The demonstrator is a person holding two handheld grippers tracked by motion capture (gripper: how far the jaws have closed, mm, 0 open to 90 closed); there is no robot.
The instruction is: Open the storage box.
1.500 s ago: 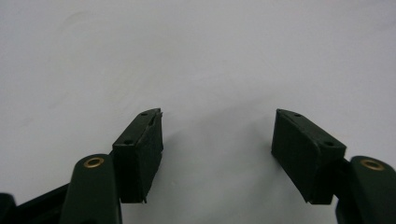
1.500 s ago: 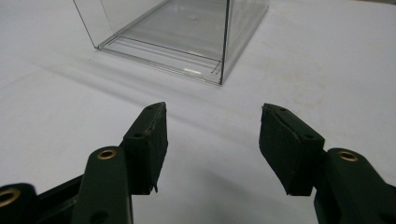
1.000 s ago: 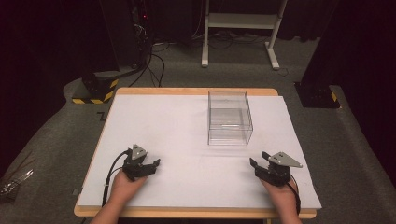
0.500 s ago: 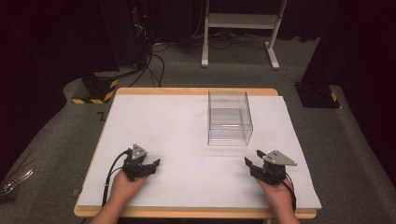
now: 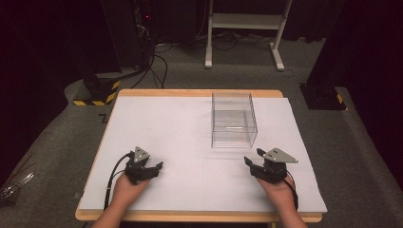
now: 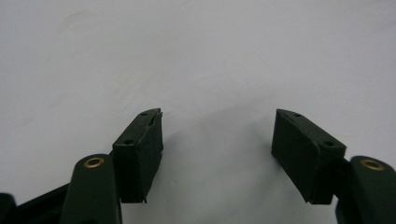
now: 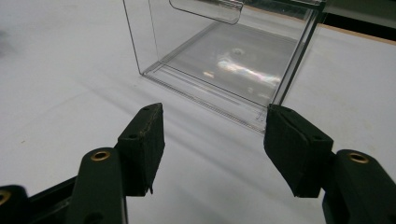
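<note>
Jaws of the left gripper point(image 5: 153, 168) stand wide apart with nothing between them; in the left gripper view point(image 6: 217, 140) just the bare white table cover point(image 6: 196, 51) lies between and ahead of the two black pads. That gripper sits low over the near left part of the cover, held in the person's left hand point(image 5: 127, 187), with its cable looping off to its left side.

Ahead of the right gripper's jaws stands the clear plastic box point(image 5: 233, 119), upright on the white cover, well to the right of the left gripper. In the right gripper view the box point(image 7: 219, 51) rises just beyond the jaw tips, its near bottom edge running across the gap between them, and its near right corner post comes down just above the right pad. The pads do not touch it.

Over on the right, the right gripper point(image 5: 254, 158) is held in the right hand point(image 5: 278, 187). Its jaws point(image 7: 215, 135) have just been opening and stand spread wide, nothing between them but the cover.
</note>
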